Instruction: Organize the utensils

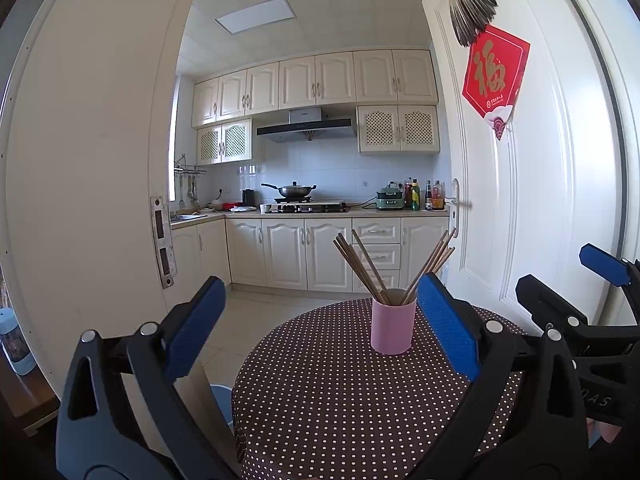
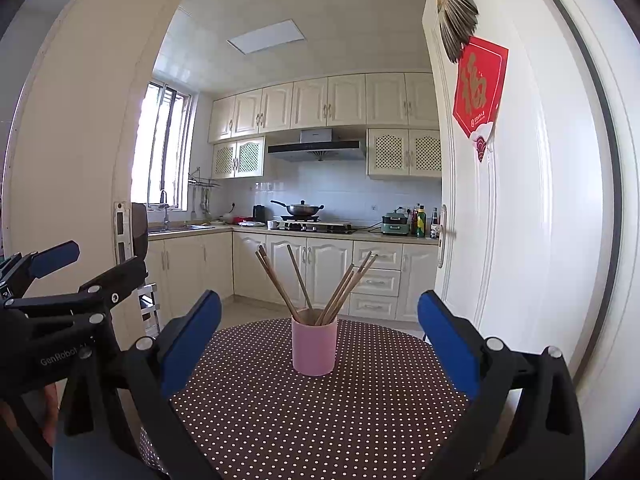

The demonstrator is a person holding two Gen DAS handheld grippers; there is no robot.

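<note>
Chopsticks (image 2: 316, 288) splayed in pink cup (image 2: 314, 346), centre frame, upright on dotted tabletop (image 2: 280, 420). Left claw (image 1: 320, 328) released, empty, low in frame. Right claw (image 2: 320, 336) released, empty, flanking cup at distance. Risk: light cup tipping if splayed sticks snagged sideways.

Pink cup (image 2: 314, 347) stands upright on the polka-dot table (image 2: 320, 420), toward its far side, and the brown wooden chopsticks (image 2: 316, 286) stand inside it, fanning out left and right above the rim.
</note>
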